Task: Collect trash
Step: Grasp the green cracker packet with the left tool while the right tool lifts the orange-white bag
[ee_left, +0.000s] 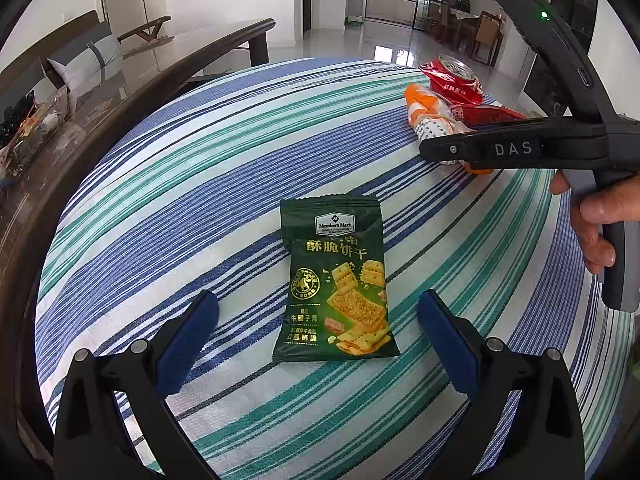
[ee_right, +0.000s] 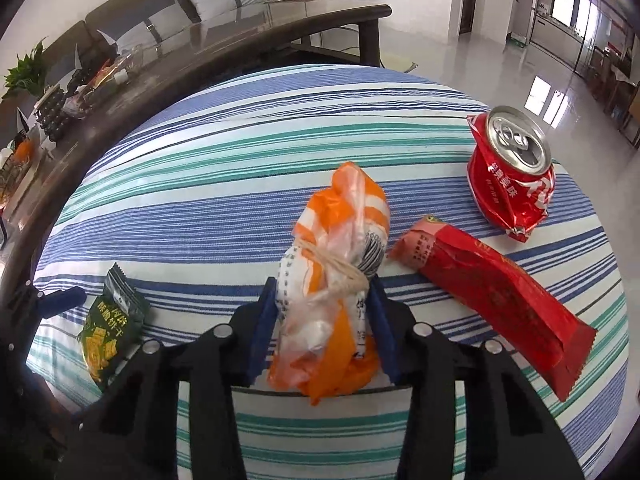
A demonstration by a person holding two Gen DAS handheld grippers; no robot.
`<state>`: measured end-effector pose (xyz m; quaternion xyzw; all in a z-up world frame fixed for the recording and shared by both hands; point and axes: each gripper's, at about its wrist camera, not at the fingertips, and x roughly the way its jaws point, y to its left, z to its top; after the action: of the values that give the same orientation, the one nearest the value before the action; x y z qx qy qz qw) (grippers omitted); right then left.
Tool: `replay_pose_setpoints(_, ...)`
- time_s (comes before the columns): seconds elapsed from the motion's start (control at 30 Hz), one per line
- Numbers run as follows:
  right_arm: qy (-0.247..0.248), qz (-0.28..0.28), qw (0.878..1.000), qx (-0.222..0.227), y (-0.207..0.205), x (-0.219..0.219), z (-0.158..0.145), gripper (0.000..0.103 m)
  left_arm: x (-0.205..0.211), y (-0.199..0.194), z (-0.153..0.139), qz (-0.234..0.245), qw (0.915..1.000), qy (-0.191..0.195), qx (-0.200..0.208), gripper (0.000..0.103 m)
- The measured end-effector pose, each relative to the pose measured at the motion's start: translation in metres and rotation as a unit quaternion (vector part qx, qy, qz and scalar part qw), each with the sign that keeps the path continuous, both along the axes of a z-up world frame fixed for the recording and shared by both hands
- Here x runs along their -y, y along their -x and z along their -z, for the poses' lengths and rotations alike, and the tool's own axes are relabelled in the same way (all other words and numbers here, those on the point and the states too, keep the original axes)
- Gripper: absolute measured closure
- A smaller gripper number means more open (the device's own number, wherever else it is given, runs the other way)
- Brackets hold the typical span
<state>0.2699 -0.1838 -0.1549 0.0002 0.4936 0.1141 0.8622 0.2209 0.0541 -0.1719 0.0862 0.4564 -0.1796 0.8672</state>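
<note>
A green cracker packet point(ee_left: 336, 280) lies flat on the striped cloth point(ee_left: 200, 180). My left gripper point(ee_left: 318, 308) hovers over the packet's near end, open, with a blue pad on either side and clear of it. An orange-and-white plastic bundle point(ee_right: 340, 240) tied with string sits between the blue pads of my right gripper point(ee_right: 324, 292), which press on both its sides. From the left wrist view the right gripper point(ee_left: 430, 150) reaches in from the right over that bundle point(ee_left: 424, 112). A crushed red can point(ee_right: 508, 176) and a red wrapper point(ee_right: 500, 296) lie to the bundle's right.
The striped cloth point(ee_right: 240, 140) covers a rounded surface. A dark wooden table point(ee_right: 200, 48) with clutter runs along the left, and a sofa with pillows point(ee_right: 180, 12) stands behind it. A person's hand point(ee_left: 596, 220) grips the right gripper's handle. Shiny floor lies beyond.
</note>
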Motion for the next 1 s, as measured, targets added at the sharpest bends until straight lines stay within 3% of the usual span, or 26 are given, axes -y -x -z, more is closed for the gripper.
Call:
replay_pose_setpoints(0.17,-0.012,-0.019,1.000,0.001,0.024,0.004,-0.004,0.060,0.000,0.000,0.000,0.000,1.0000,0.000,0.000,0.005)
replay_pose_setpoints(0.43,-0.006,-0.086,0.996,0.011,0.097,-0.002,-0.018,0.060,0.000,0.000,0.000,0.000,1.0000,0.000,0.000,0.005)
replay_pose_setpoints(0.73,0.022,-0.060,0.997,0.045,0.146,0.004,-0.012,0.059,0.000,0.000,0.000,0.000,1.0000,0.000,0.000,0.005)
replay_pose_setpoints(0.8,0.017,-0.045,0.998,0.045,0.144,0.006,-0.006,0.053,0.000,0.000,0.000,0.000,1.0000,0.000,0.000,0.005)
replay_pose_setpoints(0.87,0.008,-0.032,0.999,0.043,0.142,0.010,-0.001,0.040,0.000,0.000,0.000,0.000,1.0000,0.000,0.000,0.005)
replay_pose_setpoints(1.0,0.001,-0.021,0.999,0.045,0.145,0.009,0.004,0.033,0.000,0.000,0.000,0.000,1.0000,0.000,0.000,0.005)
